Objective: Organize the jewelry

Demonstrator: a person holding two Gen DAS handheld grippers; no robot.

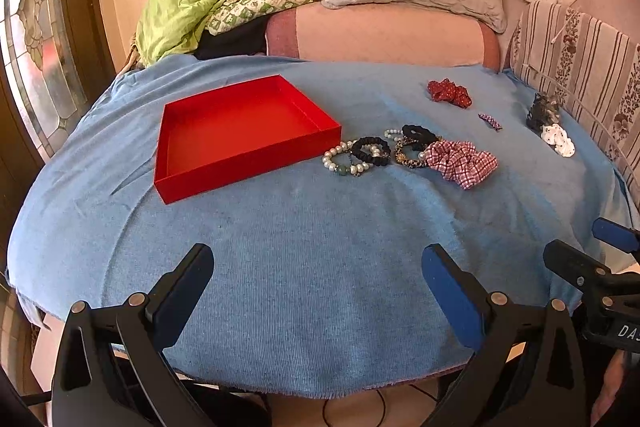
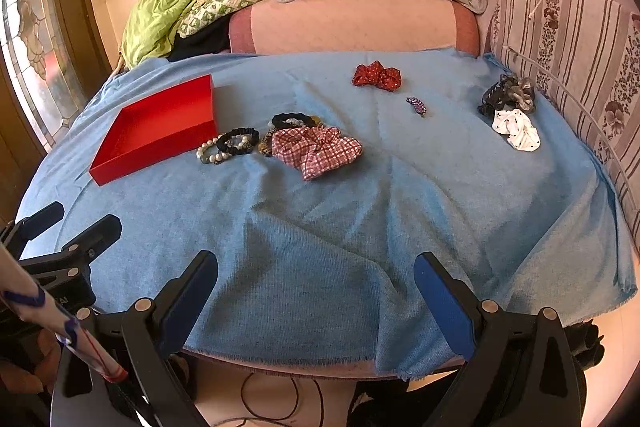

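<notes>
We hold left claw (image 1: pixel 318 281) and right claw (image 2: pixel 316 283) spread wide, empty, above the blue cloth (image 1: pixel 304 267); red box (image 1: pixel 240 131) (empty) beside pearl bracelet (image 1: pixel 344 161).

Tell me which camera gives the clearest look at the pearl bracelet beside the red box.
The left wrist view: the pearl bracelet appears larger there, its beads easy to tell apart, just right of the red box. The right wrist view shows it smaller, with a black scrunchie lying over part of it.

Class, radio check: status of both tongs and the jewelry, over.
Left tongs open, right tongs open, both empty. White pearl bead bracelet beside shallow red cardboard tray. Tray holds nothing, nothing blocking.
</notes>
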